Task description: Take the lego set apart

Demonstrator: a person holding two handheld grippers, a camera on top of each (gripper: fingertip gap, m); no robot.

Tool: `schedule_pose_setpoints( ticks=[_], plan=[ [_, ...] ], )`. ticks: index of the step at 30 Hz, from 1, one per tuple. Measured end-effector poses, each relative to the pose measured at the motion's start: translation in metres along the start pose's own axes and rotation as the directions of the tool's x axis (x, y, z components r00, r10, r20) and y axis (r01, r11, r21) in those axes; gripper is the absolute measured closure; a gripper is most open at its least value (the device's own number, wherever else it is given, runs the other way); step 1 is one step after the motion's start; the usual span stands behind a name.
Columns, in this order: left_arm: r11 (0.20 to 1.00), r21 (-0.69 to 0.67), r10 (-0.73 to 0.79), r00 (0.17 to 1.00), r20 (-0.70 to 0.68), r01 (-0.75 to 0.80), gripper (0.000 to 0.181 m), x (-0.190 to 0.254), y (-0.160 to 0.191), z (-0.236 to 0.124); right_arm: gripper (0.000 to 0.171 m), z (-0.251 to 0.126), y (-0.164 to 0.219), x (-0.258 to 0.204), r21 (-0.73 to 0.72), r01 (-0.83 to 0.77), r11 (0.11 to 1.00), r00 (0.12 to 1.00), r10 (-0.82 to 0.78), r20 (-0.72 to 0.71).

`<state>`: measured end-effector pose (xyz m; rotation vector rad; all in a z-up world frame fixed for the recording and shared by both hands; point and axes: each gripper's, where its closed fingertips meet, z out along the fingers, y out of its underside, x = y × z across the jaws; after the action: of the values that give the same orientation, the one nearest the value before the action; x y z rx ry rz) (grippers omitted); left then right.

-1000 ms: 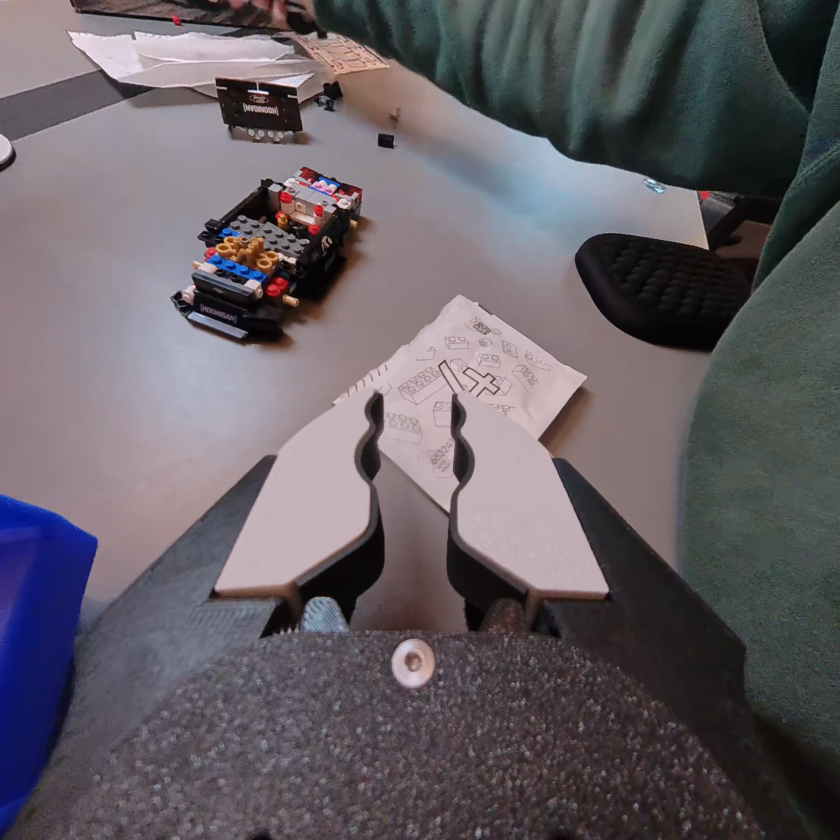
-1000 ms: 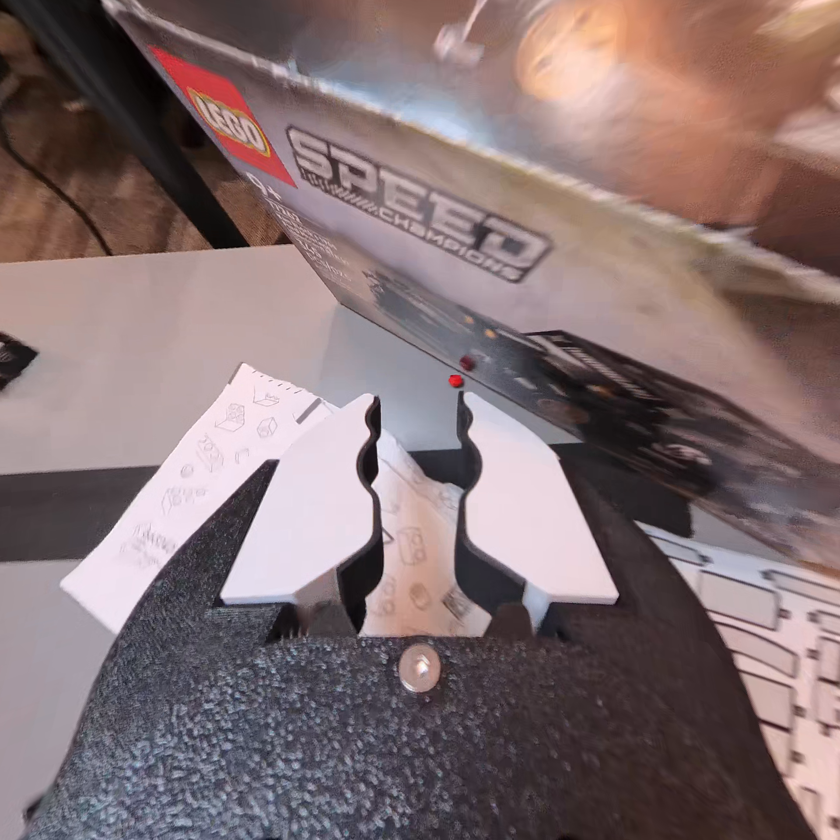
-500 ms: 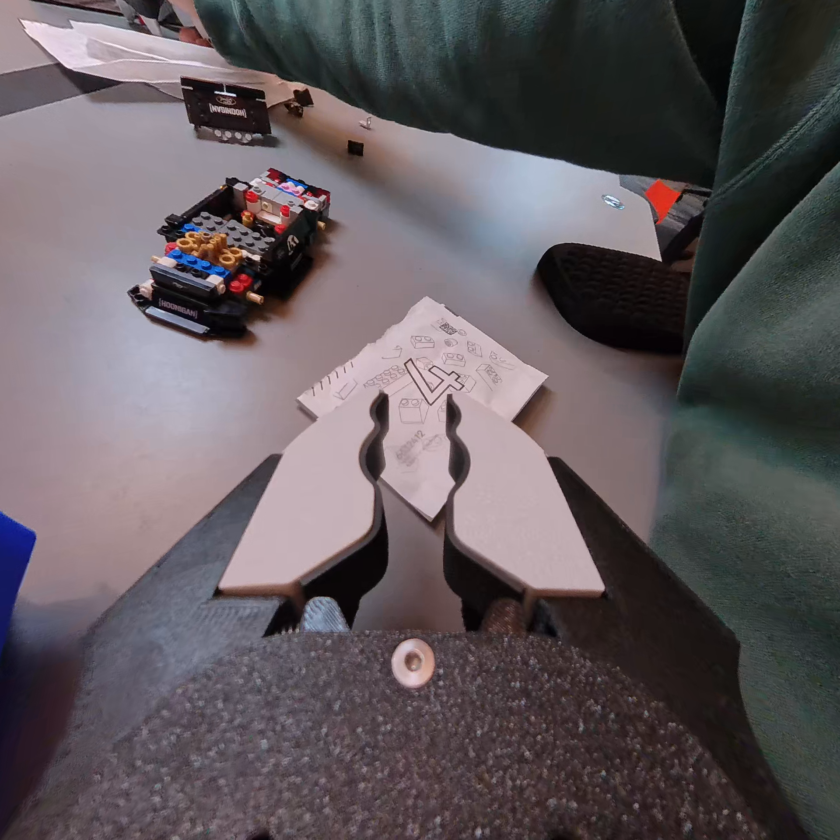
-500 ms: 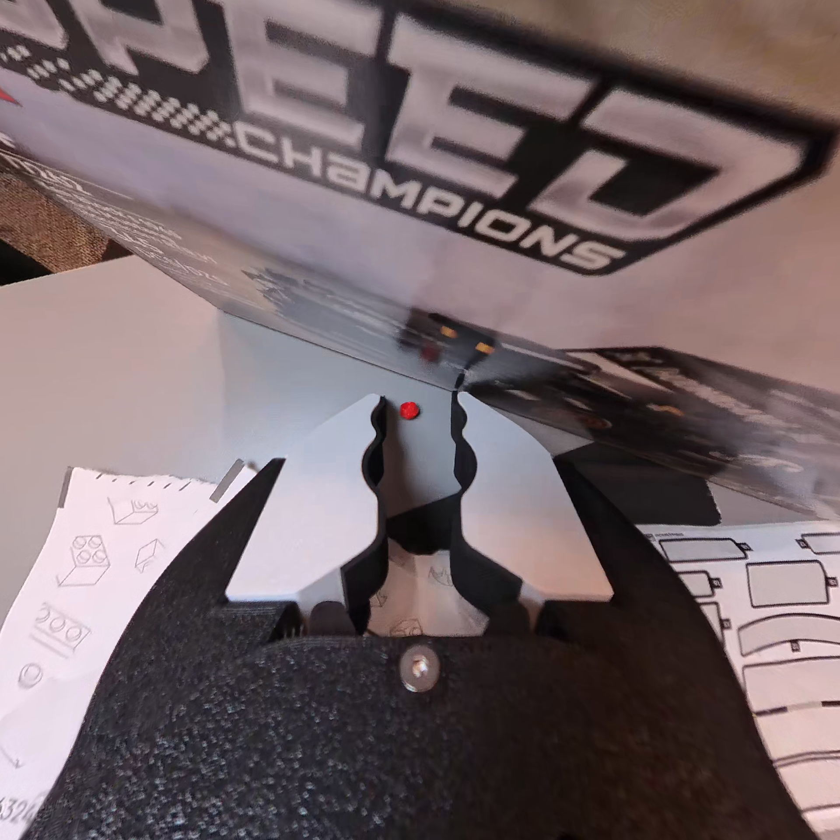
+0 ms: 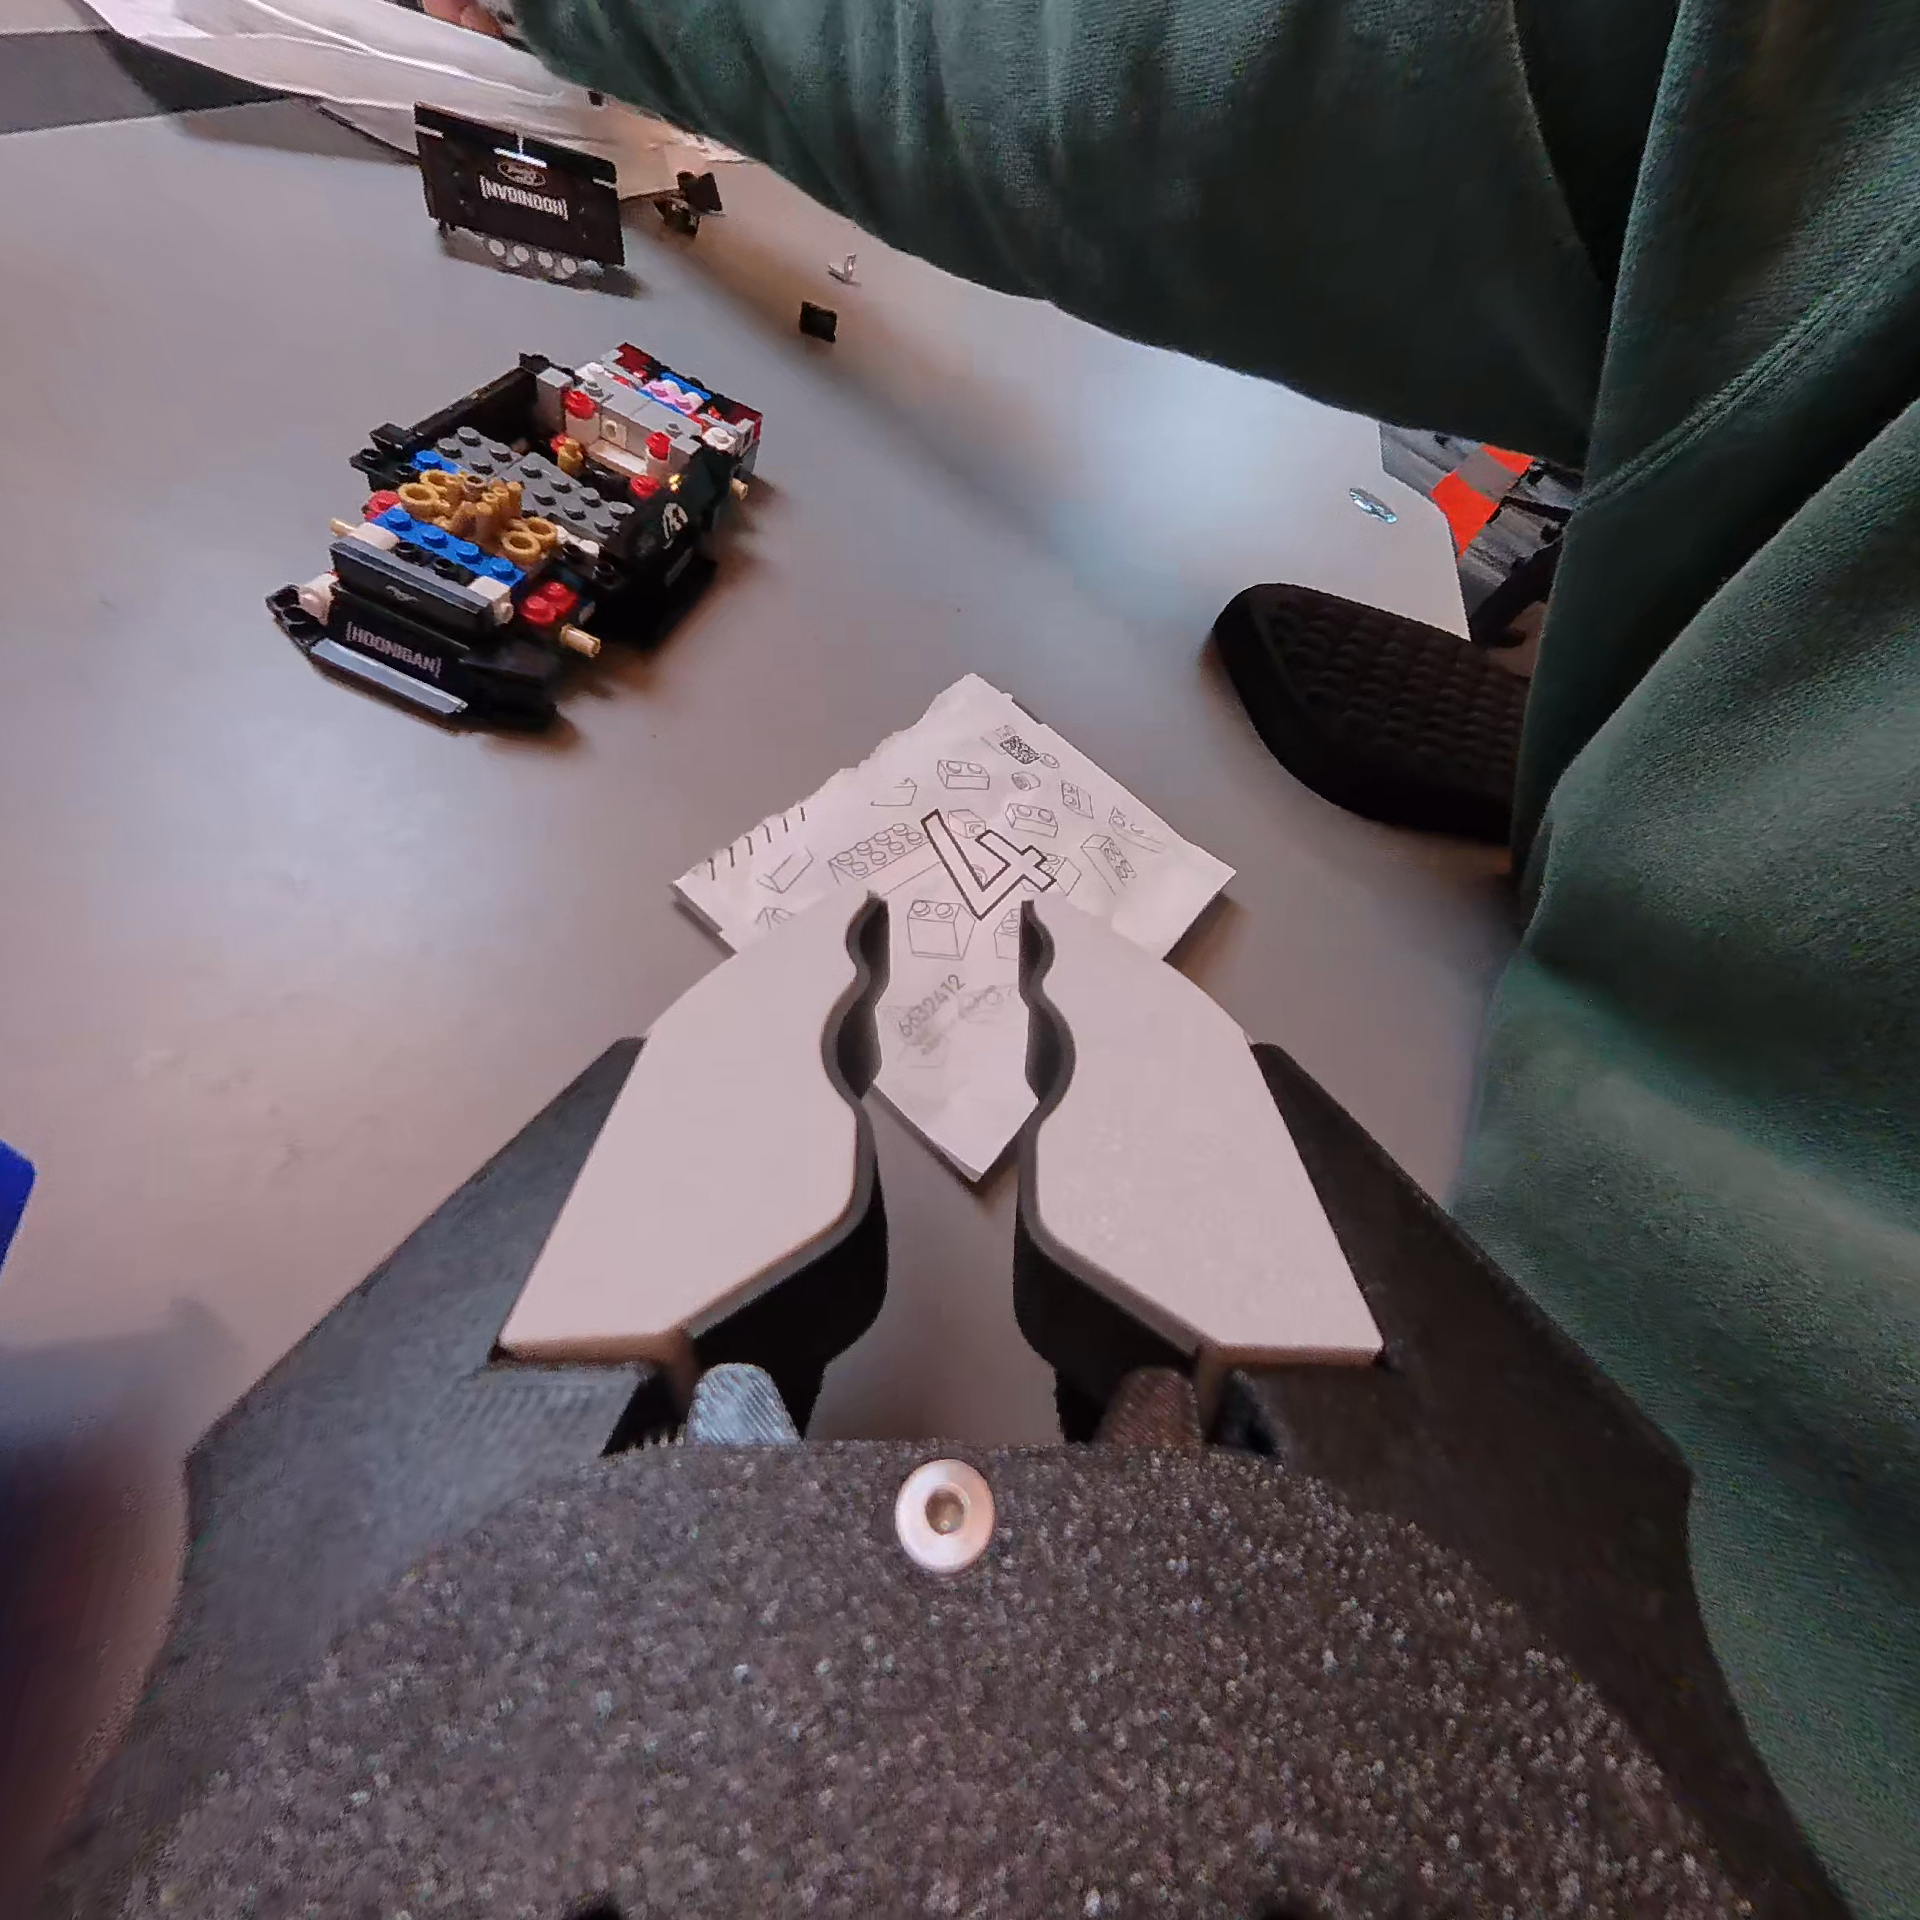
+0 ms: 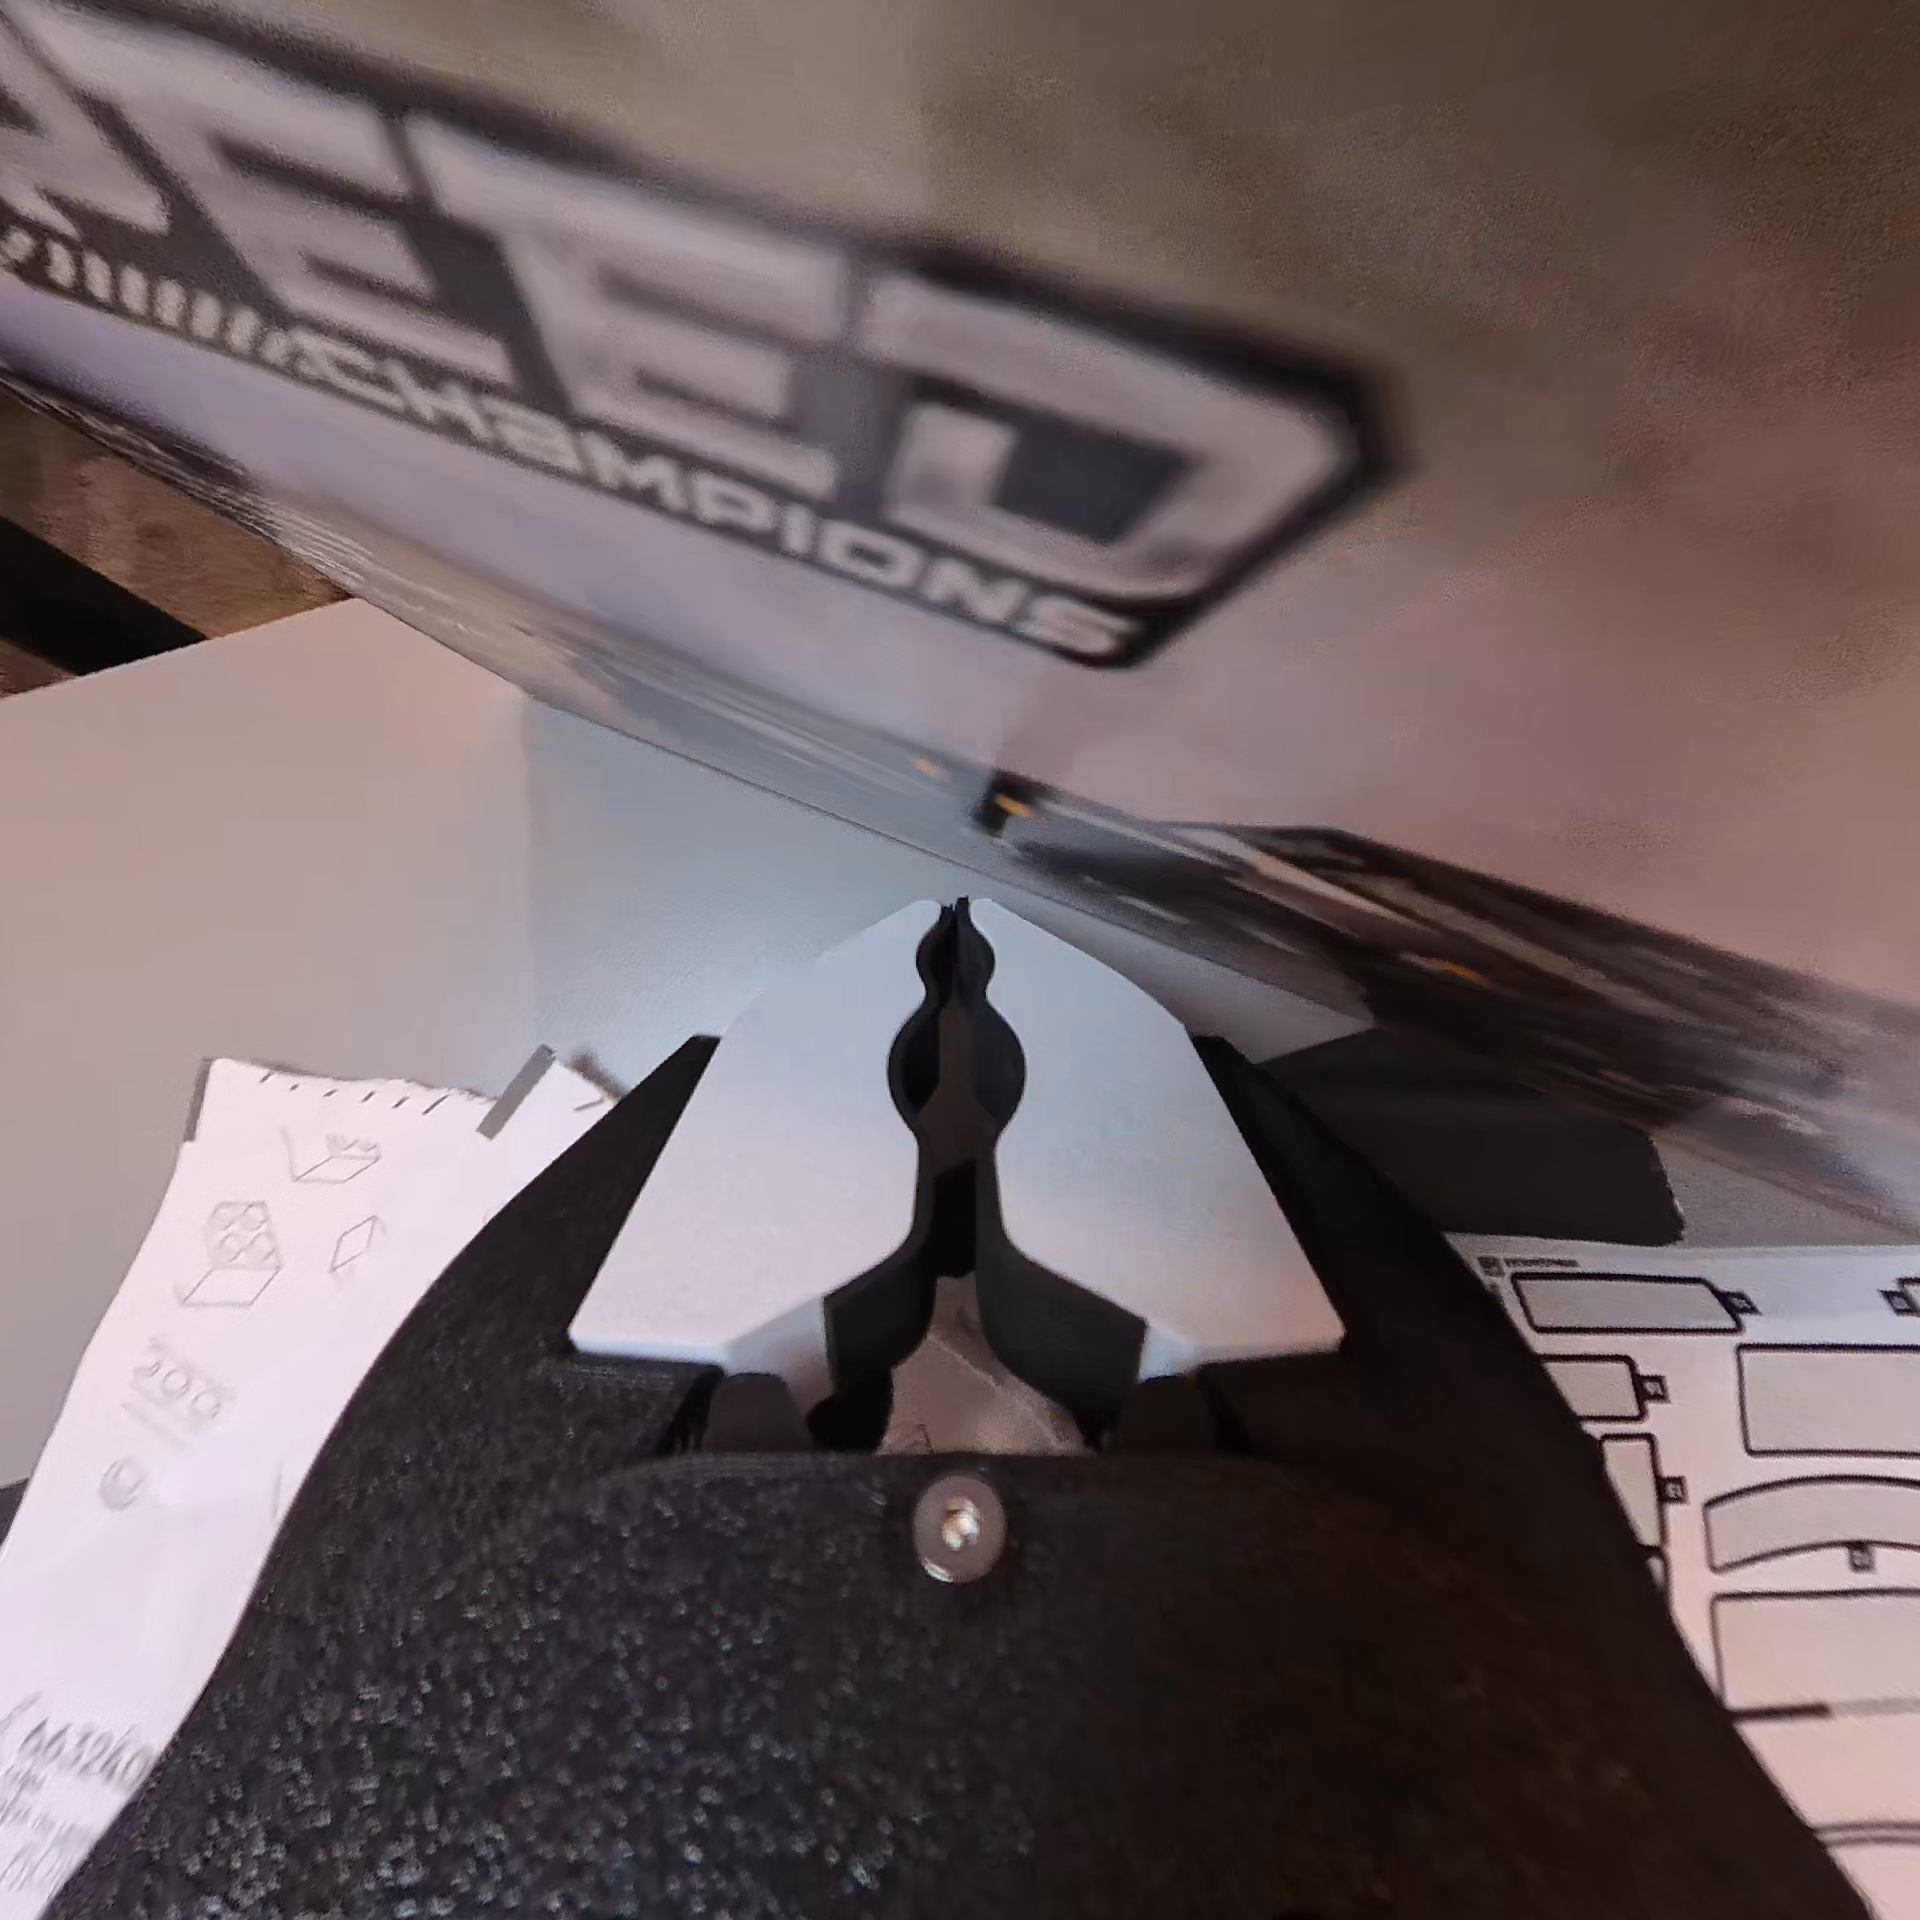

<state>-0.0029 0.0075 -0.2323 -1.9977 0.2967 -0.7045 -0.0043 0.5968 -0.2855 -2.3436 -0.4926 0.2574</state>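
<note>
The partly stripped lego car (image 5: 520,530) sits on the grey table (image 5: 260,935) at the far left of the left wrist view, with black, blue, red and gold bricks exposed. My left gripper (image 5: 951,914) is open and empty, low over a white paper bag (image 5: 966,831) to the right of the car. My right gripper (image 6: 956,914) is shut, its tips close under the lower edge of the tilted lego box (image 6: 935,416). The small red piece seen earlier between its fingers is out of sight. I cannot tell if it is held.
A black printed lego panel (image 5: 520,197) and small loose black pieces (image 5: 818,320) lie beyond the car. A green sleeve (image 5: 1143,156) crosses above. A black textured pad (image 5: 1371,707) lies at right, a blue bin (image 5: 10,1195) at left. Another paper bag (image 6: 260,1299) and a sticker sheet (image 6: 1766,1455) flank my right gripper. About 60 cm separates my left fingertips from my right.
My right gripper has moved forward over the small red piece and closed; the piece no longer shows. My left gripper has drifted slightly forward over the paper bag and stays open.
</note>
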Motion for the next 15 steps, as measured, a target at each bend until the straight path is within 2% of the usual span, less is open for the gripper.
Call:
schedule_pose_setpoints(
  ticks=[7,11,13,15],
  plan=[
    [1.000,-0.015,-0.001,1.000,-0.003,0.001,0.158,0.000,0.003,0.002,0.171,-0.024,-0.008,0.004,0.060,-0.095,0.994,0.980,0.082,0.183],
    [1.000,-0.023,-0.004,1.000,-0.001,0.004,0.158,-0.001,0.005,0.004,0.170,-0.021,-0.003,0.000,0.054,-0.014,0.998,0.978,0.003,0.207],
    [0.999,-0.033,-0.005,1.000,0.002,0.005,0.158,-0.002,0.008,0.005,0.156,-0.016,0.001,-0.008,0.031,0.011,0.999,0.973,-0.018,0.232],
    [0.999,-0.038,-0.003,1.000,0.005,0.003,0.158,-0.002,0.009,0.005,0.156,-0.012,0.002,-0.007,0.024,0.017,1.000,0.977,-0.021,0.214]
  ],
)
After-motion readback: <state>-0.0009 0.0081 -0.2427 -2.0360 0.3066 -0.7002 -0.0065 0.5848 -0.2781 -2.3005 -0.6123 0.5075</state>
